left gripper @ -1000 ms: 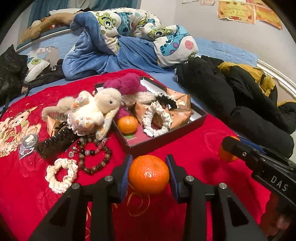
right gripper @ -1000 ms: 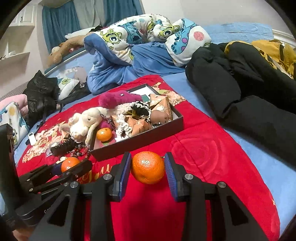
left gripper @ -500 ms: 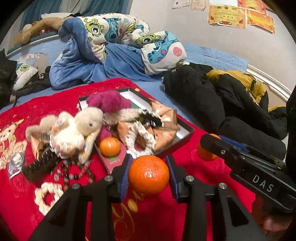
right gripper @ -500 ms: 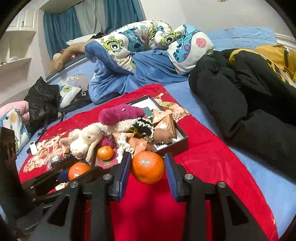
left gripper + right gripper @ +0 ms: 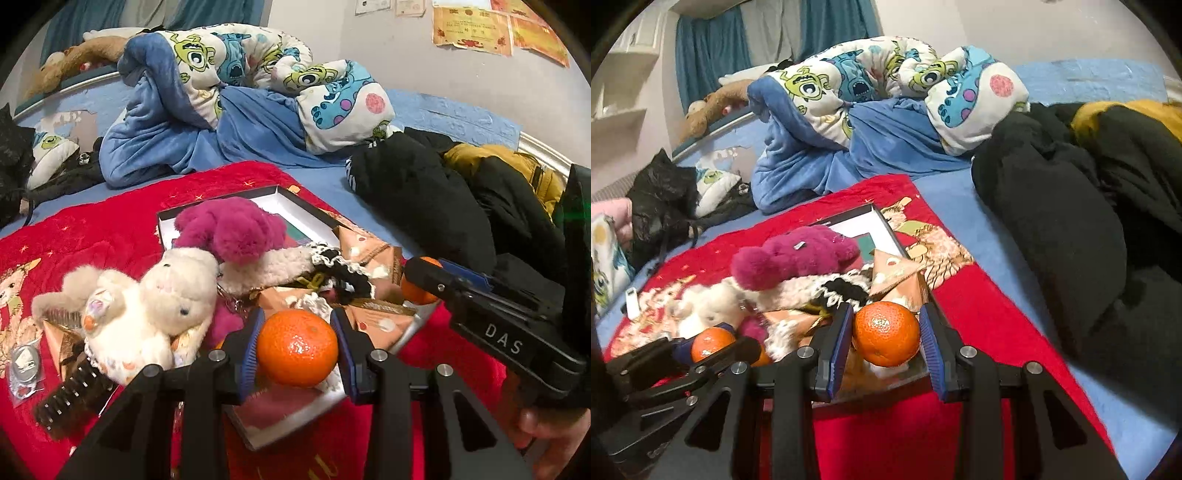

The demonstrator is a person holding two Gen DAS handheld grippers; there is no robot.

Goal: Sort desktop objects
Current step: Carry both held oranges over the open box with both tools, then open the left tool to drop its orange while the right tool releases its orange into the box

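My left gripper (image 5: pixel 297 350) is shut on a tangerine (image 5: pixel 297 349) and hangs over the near edge of the dark-rimmed box (image 5: pixel 295 201). My right gripper (image 5: pixel 886 334) is shut on a second tangerine (image 5: pixel 886 332) over the same box (image 5: pixel 888 230), near its right corner. Each gripper shows in the other's view: the right gripper (image 5: pixel 421 284) at the right, the left gripper (image 5: pixel 713 343) at the lower left, each with its fruit. The box holds a magenta plush (image 5: pixel 229 236), triangular paper packets (image 5: pixel 369 251) and knitted scrunchies.
A white plush rabbit (image 5: pixel 147 317) lies against the box's left side, with a black comb (image 5: pixel 74 395) and a small clear packet (image 5: pixel 24 365) beside it on the red cloth (image 5: pixel 92 229). A monster-print blanket (image 5: pixel 240 92) and black jackets (image 5: pixel 424 203) lie beyond.
Both grippers have moved forward with their tangerines, from the bare red cloth in front of the box to over its near edge. The box and plush toys now fill more of both views.
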